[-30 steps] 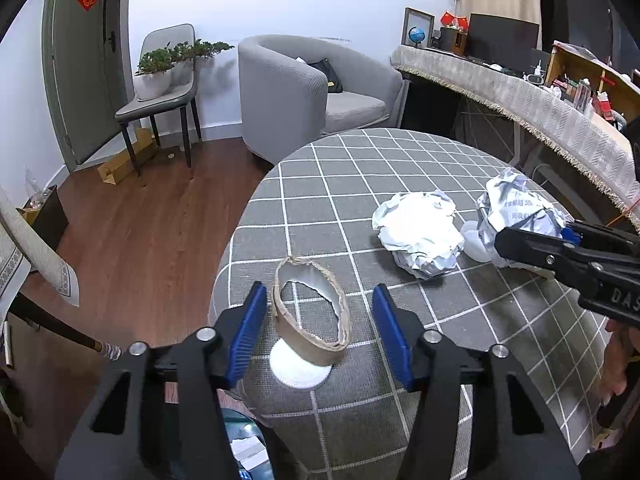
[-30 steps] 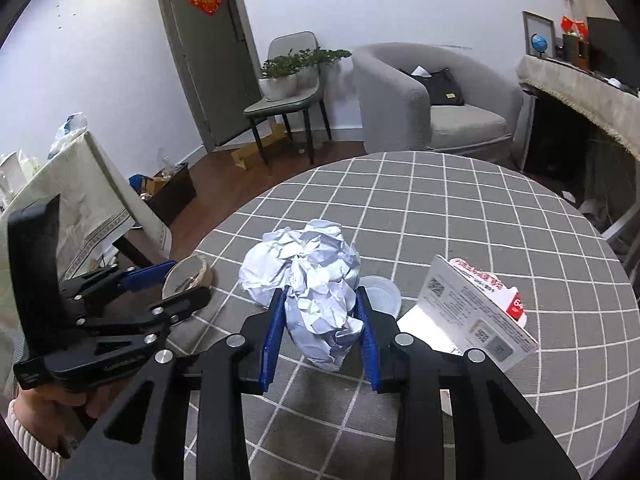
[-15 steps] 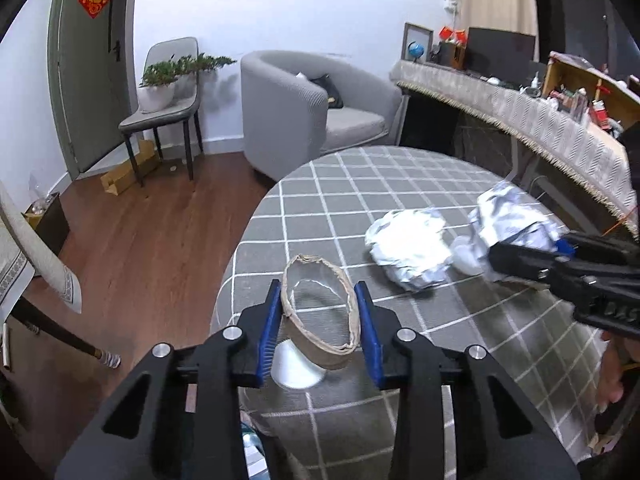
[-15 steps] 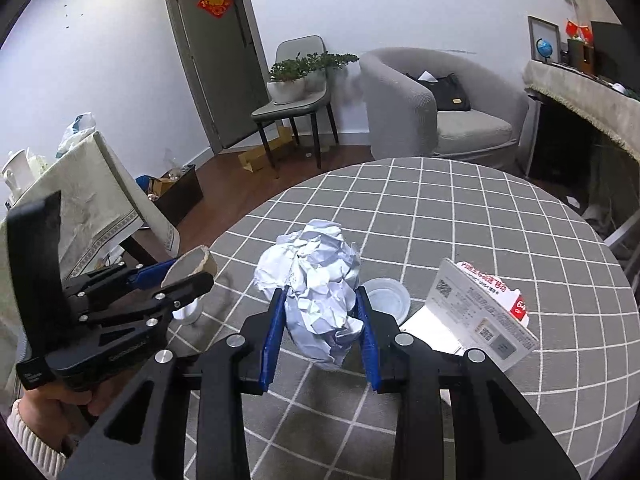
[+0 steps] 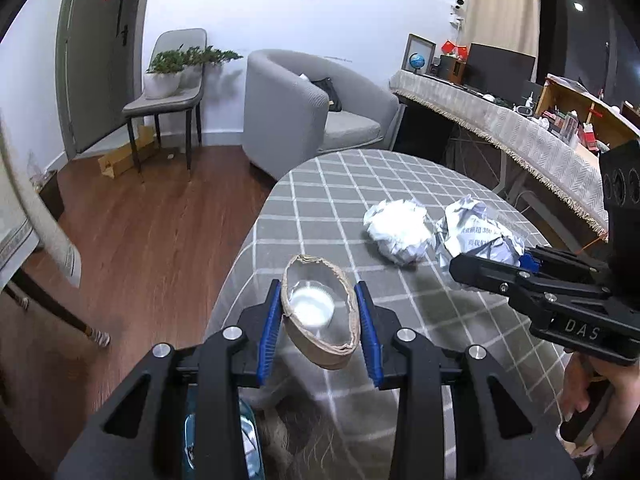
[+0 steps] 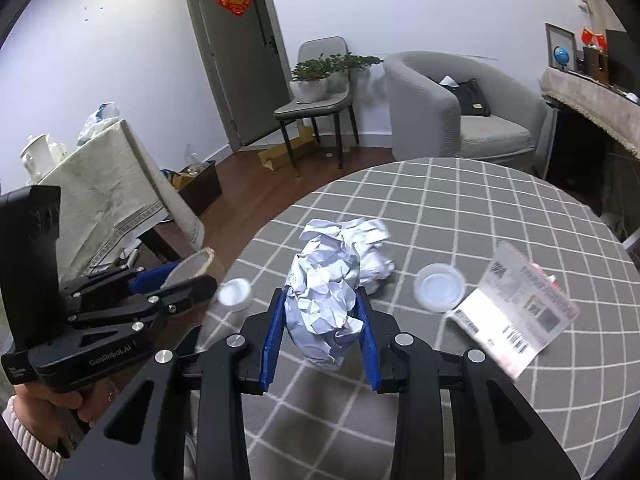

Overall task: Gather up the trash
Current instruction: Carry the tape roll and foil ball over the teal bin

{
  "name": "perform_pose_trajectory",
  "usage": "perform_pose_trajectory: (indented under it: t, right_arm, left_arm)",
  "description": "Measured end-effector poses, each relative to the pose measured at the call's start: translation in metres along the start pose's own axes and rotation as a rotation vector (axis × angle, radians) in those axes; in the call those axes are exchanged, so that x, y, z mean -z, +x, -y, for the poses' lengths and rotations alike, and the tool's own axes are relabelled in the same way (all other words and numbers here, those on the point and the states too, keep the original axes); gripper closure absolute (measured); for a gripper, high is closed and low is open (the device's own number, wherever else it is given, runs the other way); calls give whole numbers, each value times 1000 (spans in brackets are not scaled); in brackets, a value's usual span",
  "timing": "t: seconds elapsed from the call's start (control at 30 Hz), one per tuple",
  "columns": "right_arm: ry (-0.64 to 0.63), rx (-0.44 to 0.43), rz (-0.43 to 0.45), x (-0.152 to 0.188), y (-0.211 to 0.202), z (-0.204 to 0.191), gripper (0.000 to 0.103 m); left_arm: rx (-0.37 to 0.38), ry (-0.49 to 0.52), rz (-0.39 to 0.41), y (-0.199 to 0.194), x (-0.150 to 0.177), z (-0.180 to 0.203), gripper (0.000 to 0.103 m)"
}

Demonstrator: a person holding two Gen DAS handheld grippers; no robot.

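Note:
My left gripper (image 5: 318,320) is shut on a squashed brown cardboard ring (image 5: 320,344) and holds it lifted above the table's left edge; it also shows in the right wrist view (image 6: 196,268). A small white lid (image 5: 311,307) shows through the ring, on the table. My right gripper (image 6: 320,312) is shut on a crumpled white paper ball (image 6: 324,292), lifted above the checked tablecloth (image 6: 460,208). A second crumpled paper ball (image 5: 398,232) lies on the table beyond.
A clear plastic lid (image 6: 439,286) and a printed paper packet (image 6: 516,312) lie right of my right gripper. A trash bag opening (image 5: 248,440) shows below my left gripper. A grey armchair (image 5: 304,112) and a chair with a plant (image 5: 168,92) stand behind.
My left gripper closed on the cardboard ring and lifted it off the white lid. My right gripper rose a little with the paper ball.

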State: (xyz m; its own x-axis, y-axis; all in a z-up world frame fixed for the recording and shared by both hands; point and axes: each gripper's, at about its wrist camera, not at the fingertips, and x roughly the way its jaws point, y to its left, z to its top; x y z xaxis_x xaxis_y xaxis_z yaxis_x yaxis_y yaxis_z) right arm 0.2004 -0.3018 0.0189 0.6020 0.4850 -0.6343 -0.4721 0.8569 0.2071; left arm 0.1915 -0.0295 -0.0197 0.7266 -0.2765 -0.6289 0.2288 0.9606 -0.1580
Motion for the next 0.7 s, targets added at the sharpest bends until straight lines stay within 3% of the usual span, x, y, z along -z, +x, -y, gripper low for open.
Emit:
perform_pose_trajectory:
  t: [0.33, 0.7]
  right_arm:
    - [-34, -70, 2, 11, -1, -46, 68]
    - [-57, -162, -44, 20, 14, -89, 68]
  left_arm:
    - [-62, -4, -26, -25, 26, -25, 65]
    - [-157, -21, -162, -23, 69, -72, 64]
